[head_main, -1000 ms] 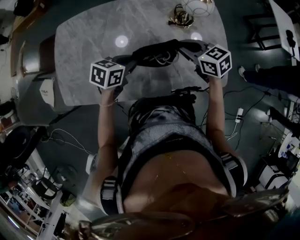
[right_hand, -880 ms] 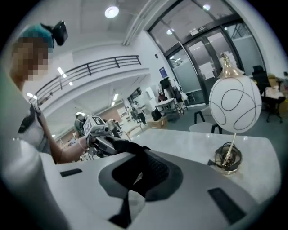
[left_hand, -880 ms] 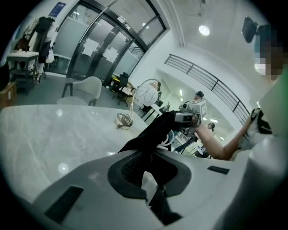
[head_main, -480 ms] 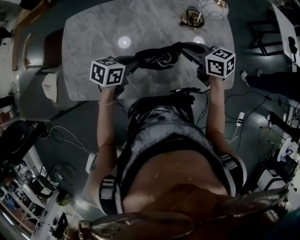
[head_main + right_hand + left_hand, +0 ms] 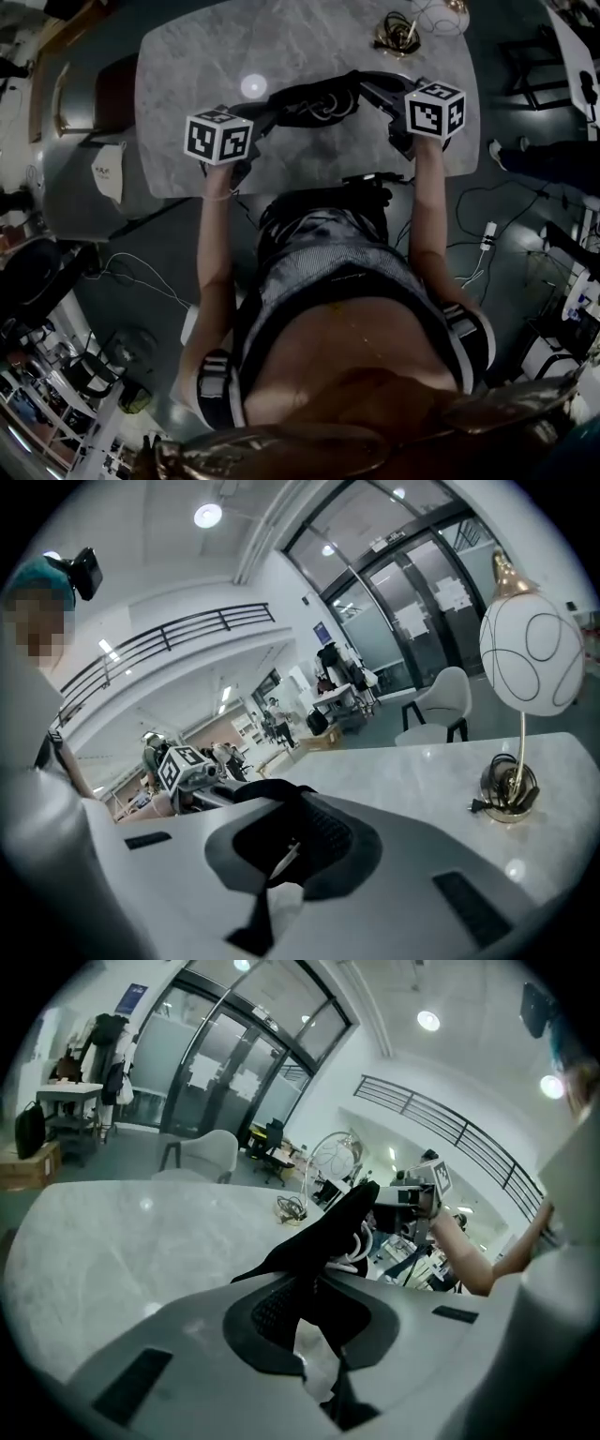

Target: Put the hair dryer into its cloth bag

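Cloth bag [image 5: 314, 101] taut between my left gripper [image 5: 255, 127] and right gripper [image 5: 382, 96], each clamped on its rim; I aim for even pull, mouth level.

No legible text, label, brand or number

Table [image 5: 206, 75]: grey, marble-patterned top with rounded corners, one bright spot of reflected light [image 5: 253, 86] near its middle. Far right corner: a lamp [image 5: 530, 653] with a white globe on a thin gold stem, standing upright on a gold base. A dark coiled cable [image 5: 396, 36] lies around that base, its plug resting on the top beside it. A black cloth bag [image 5: 314, 103] spans the near part; contact with the surface cannot be confirmed.
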`<state>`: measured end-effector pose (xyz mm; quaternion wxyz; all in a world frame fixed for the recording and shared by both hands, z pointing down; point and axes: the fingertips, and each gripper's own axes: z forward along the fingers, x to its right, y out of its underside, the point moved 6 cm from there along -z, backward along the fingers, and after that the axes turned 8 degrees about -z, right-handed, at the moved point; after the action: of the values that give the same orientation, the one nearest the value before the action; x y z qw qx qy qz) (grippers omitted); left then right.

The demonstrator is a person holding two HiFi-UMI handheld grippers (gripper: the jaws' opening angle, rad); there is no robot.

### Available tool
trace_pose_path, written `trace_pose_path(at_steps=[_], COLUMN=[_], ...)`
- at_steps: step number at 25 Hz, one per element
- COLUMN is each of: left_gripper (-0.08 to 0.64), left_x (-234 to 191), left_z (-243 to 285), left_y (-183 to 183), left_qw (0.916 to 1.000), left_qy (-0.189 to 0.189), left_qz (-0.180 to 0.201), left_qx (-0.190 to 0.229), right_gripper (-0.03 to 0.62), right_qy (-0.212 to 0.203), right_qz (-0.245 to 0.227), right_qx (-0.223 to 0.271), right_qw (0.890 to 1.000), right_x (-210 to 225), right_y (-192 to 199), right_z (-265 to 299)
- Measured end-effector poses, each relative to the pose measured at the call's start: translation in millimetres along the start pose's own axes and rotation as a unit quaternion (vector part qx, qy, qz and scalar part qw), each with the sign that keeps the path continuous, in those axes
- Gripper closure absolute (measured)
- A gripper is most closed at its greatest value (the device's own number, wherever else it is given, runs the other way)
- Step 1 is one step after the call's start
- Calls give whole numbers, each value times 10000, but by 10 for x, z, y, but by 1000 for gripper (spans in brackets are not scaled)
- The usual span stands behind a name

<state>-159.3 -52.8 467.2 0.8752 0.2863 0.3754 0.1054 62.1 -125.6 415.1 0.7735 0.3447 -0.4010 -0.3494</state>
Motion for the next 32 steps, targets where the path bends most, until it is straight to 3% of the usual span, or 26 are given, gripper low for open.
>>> trace_pose_path(at_steps=[4,6,7,9,11,13,16,18,19,20,21,22,25,26,28,30,32], left_gripper=[517,339,337,324,314,314,316,328,402,522,540,543,546,546,546,546,546], left_x=[-38,3,41,141,246,343,426,377,340,310,295,292,299,296,296,310,306], left_z=[-57,-146,-207,-290,-232,-83,163,323,377,406,410,395,285,252,222,237,259], left_y=[94,75,43,-35,-78,-73,-12,-47,-95,-147,-196,-243,-385,-427,-472,-479,-486], left_qw=[9991,9965,9940,9871,9783,9597,9061,8771,8641,8543,8534,8660,9447,9631,9827,9905,9932], left_qy=[64,241,265,76,-279,-797,-1549,-1901,-2085,-2232,-2278,-2175,-1082,-662,-66,265,374], left_qz=[167,215,339,943,1739,2603,3930,4411,4580,4692,4686,4500,3095,2607,1832,1290,984], left_qx=[390,767,1001,1290,1093,700,206,-6,-64,-112,-153,-165,38,131,280,388,491], right_gripper=[523,523,523,523,523,523,523,523,523,523,523,523,522,522,522,520,520], right_qy=[-32,-33,-36,-48,-70,-98,-149,-201,-234,-257,-261,-236,44,220,706,1242,1523], right_qz=[92,140,155,165,180,236,319,287,265,249,240,230,83,-50,-473,-929,-1142], right_qx=[77,134,162,194,199,219,236,185,153,127,110,102,4,-106,-535,-1151,-1617], right_qw=[9999,9998,9997,9997,9996,9994,9991,9992,9993,9993,9993,9994,10000,9997,9949,9812,9683], right_x=[2,14,17,16,8,5,20,26,24,22,24,33,87,102,126,141,136], right_y=[-62,-97,-108,-123,-135,-143,-139,-138,-139,-139,-139,-139,-132,-124,-72,48,210], right_z=[96,135,150,175,183,180,176,173,175,176,174,165,118,113,133,179,240])
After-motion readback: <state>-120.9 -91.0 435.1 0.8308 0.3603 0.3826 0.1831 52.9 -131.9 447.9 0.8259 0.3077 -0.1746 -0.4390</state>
